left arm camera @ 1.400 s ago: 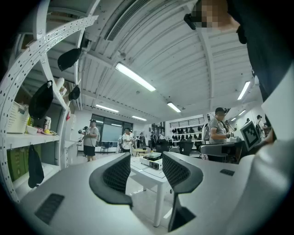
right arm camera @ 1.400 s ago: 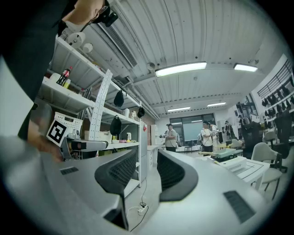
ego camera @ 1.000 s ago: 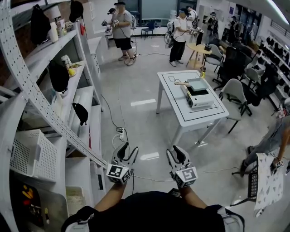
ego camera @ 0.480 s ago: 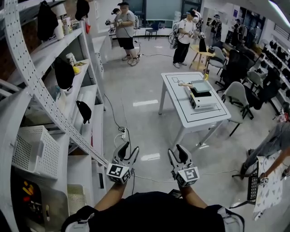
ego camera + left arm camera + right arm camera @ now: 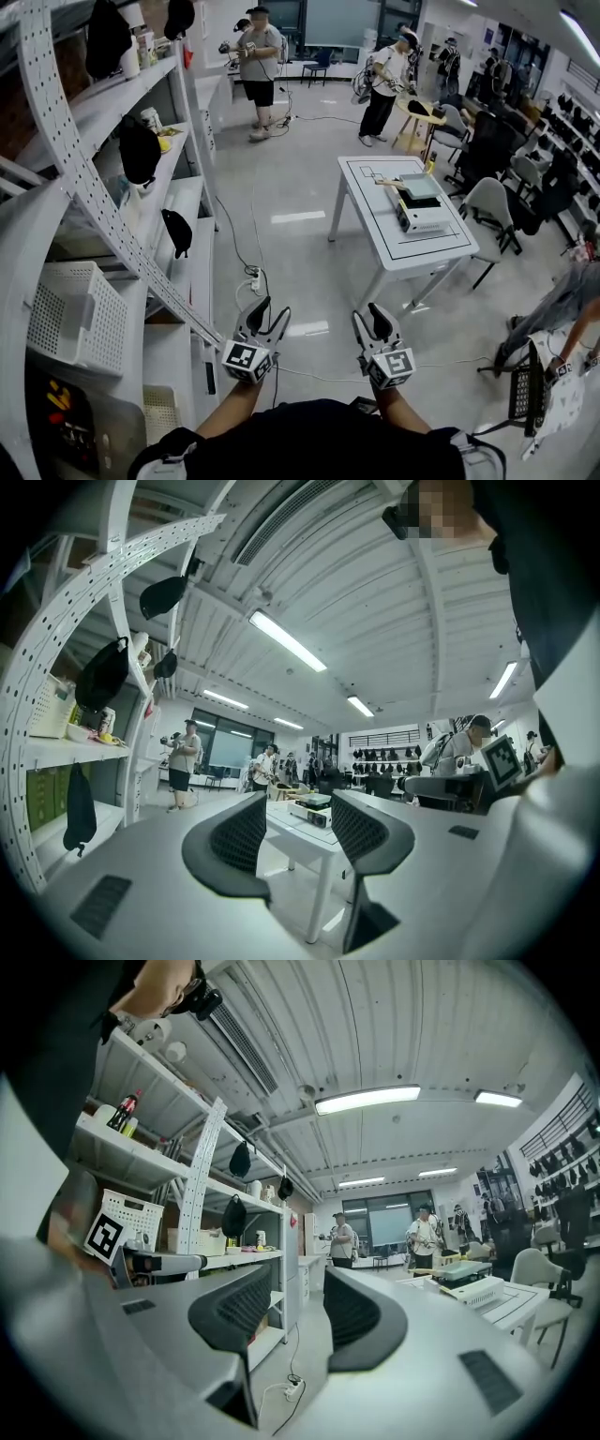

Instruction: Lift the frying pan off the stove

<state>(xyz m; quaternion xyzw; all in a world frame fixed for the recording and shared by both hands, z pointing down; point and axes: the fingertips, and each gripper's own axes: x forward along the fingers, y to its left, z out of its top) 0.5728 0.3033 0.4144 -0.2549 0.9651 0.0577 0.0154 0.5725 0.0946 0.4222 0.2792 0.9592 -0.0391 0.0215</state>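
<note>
The frying pan (image 5: 419, 187), grey with a wooden handle, sits on a white stove (image 5: 420, 215) on a white table (image 5: 375, 225) across the room. Both grippers are held low in front of my body, far from that table. My left gripper (image 5: 268, 316) is open with nothing between its jaws. My right gripper (image 5: 368, 317) is also open and empty. In the left gripper view the stove (image 5: 312, 809) shows small beyond the left gripper (image 5: 298, 832). In the right gripper view the pan (image 5: 464, 1268) lies far to the right of the right gripper (image 5: 298, 1314).
Tall metal shelving (image 5: 112, 187) with baskets, bags and bottles runs along my left. A power strip and cable (image 5: 251, 278) lie on the floor ahead. Grey chairs (image 5: 487, 202) stand right of the table. Several people (image 5: 255, 66) stand at the back, and one sits at the right (image 5: 562, 300).
The view has shifted a little, so the table and shelving sit slightly differently in frame. Both grippers stay low and close together. The people at the back have shifted.
</note>
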